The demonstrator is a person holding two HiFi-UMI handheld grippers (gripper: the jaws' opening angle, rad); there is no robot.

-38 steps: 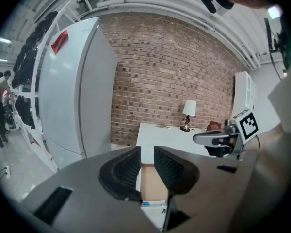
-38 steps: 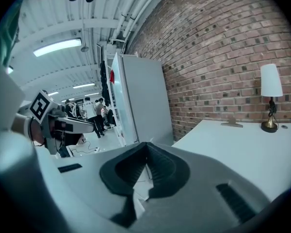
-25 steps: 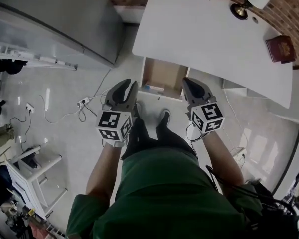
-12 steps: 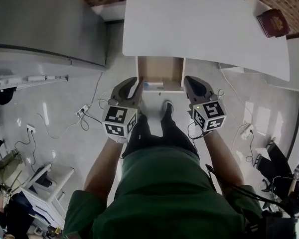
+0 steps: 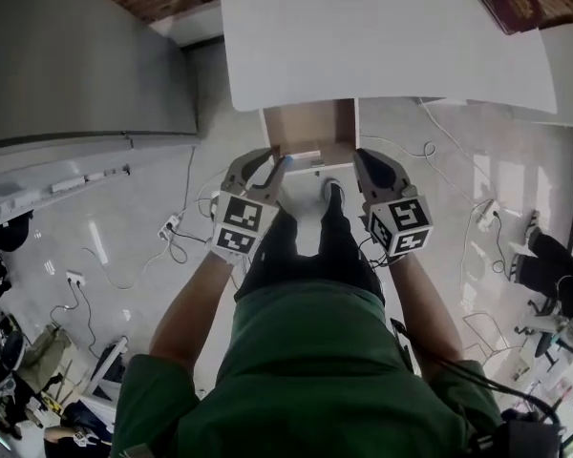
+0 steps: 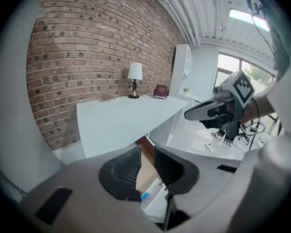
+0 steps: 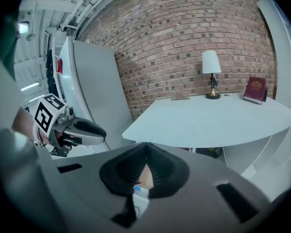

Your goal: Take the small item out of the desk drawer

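The white desk (image 5: 382, 36) has its wooden drawer (image 5: 310, 127) pulled open toward me. A small white item with a blue mark (image 5: 303, 156) lies at the drawer's front edge. My left gripper (image 5: 260, 165) hovers just left of the drawer front, open, with nothing between its pads. In the left gripper view (image 6: 146, 149) the drawer (image 6: 144, 169) and the item (image 6: 146, 194) show through the gap. My right gripper (image 5: 372, 165) hangs just right of the drawer front, its tips meeting, shut on nothing. In the right gripper view (image 7: 146, 147) the item (image 7: 140, 191) shows below the jaws.
A table lamp (image 7: 211, 72) and a red book (image 5: 511, 3) sit on the desk's far side. A tall grey cabinet (image 5: 76, 55) stands at the left. Cables and a power strip (image 5: 172, 227) lie on the floor. My legs and shoes (image 5: 332, 194) are under the drawer front.
The desk and open drawer have come closer, and both grippers now flank the drawer front. The jaws look the same as before.
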